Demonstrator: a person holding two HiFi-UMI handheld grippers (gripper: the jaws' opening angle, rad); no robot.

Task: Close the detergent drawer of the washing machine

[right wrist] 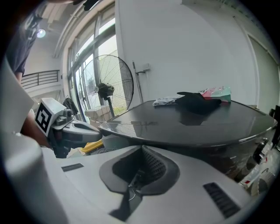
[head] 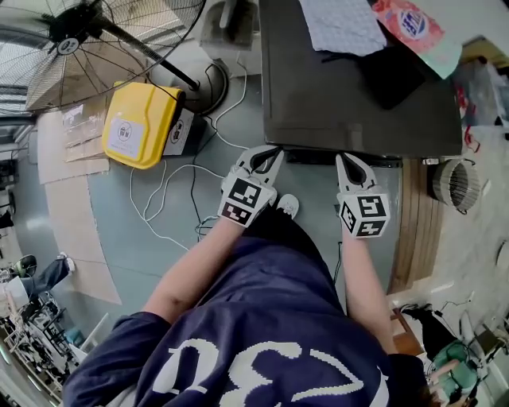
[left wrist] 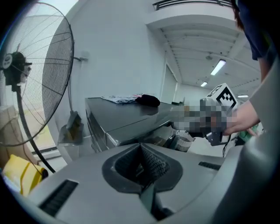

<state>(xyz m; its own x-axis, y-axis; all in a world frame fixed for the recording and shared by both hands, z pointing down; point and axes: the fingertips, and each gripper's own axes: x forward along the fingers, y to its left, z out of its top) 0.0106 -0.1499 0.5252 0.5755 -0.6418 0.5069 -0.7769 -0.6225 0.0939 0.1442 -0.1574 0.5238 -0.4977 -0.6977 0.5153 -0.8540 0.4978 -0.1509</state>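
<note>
The washing machine point(head: 350, 87) is a dark grey box seen from above, its flat top filling the upper middle of the head view. Its detergent drawer I cannot make out in any view. My left gripper point(head: 266, 153) is shut and empty, its tips just short of the machine's front edge. My right gripper point(head: 347, 159) is also shut and empty, beside it at the same edge. In the left gripper view the closed jaws point(left wrist: 141, 146) point at the machine's corner point(left wrist: 127, 116). In the right gripper view the closed jaws point(right wrist: 142, 148) sit below the machine's top point(right wrist: 197, 124).
On the machine lie a patterned cloth point(head: 342, 24), a black item point(head: 394, 71) and a pink packet point(head: 417, 28). A standing fan point(head: 87, 40), a yellow case point(head: 143, 123) and loose cables point(head: 171, 191) are on the floor at left. A small round fan point(head: 455, 183) stands right.
</note>
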